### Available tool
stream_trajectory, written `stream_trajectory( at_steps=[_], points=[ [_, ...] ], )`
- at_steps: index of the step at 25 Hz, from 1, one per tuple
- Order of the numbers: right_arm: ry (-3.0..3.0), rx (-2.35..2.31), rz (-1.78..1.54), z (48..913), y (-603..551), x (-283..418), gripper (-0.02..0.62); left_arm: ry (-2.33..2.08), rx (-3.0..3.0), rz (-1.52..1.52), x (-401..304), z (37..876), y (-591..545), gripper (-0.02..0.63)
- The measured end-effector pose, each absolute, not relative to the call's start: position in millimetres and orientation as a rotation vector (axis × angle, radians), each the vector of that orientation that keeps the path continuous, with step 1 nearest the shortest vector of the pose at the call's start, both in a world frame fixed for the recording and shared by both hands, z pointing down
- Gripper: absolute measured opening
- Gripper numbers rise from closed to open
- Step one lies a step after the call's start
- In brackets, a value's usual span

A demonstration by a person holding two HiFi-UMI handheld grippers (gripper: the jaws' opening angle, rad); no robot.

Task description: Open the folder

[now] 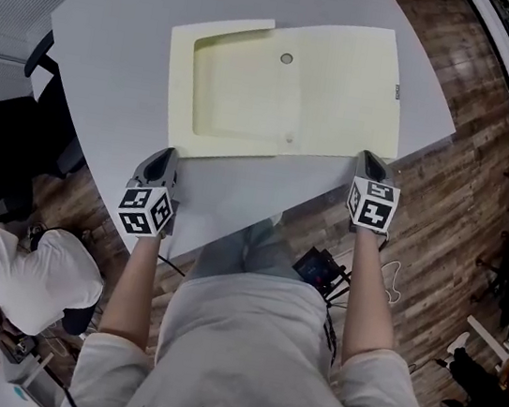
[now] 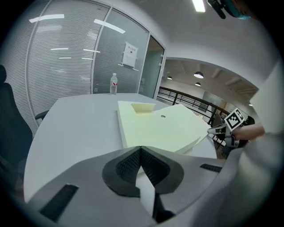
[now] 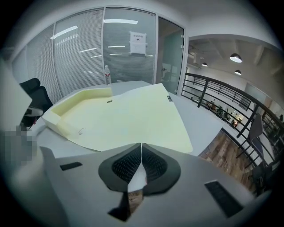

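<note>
A grey counter point(image 1: 116, 54) fills most of the head view, and the pale yellow folder point(image 1: 347, 88) is laid flat on it, towards its far side. A shallow tray section point(image 1: 243, 92) is seen in the folder's left part, and a flat panel is spread to the right of it. Whether that panel is already fully opened cannot be settled.

The right hand-held gripper point(image 1: 367, 158) is held at the folder's near right corner, its jaws brought together with nothing between them. The left hand-held gripper point(image 1: 168, 153) is kept just short of the near left edge, likewise closed and empty.

For the step to be done well, the right jaws should be parted before anything else. One pad should be slid under the panel's edge, and only that layer should be pinched. The tray side is best pressed down by the left gripper so that the folder is not dragged. A small round hole point(image 1: 286, 59) is noted near the far edge.
</note>
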State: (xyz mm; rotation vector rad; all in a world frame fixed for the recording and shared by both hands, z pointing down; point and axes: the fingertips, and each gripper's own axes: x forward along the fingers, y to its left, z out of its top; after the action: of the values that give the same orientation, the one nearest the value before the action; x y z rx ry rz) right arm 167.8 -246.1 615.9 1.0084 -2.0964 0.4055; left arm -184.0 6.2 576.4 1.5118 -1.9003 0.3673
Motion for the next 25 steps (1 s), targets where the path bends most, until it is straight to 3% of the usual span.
stream_trajectory(
  at_steps=[25],
  points=[
    [-2.318,0.980,0.330,527,-209,140,0.025,-1.897,1.739,0.259,-159,503,1,0.008]
  ],
)
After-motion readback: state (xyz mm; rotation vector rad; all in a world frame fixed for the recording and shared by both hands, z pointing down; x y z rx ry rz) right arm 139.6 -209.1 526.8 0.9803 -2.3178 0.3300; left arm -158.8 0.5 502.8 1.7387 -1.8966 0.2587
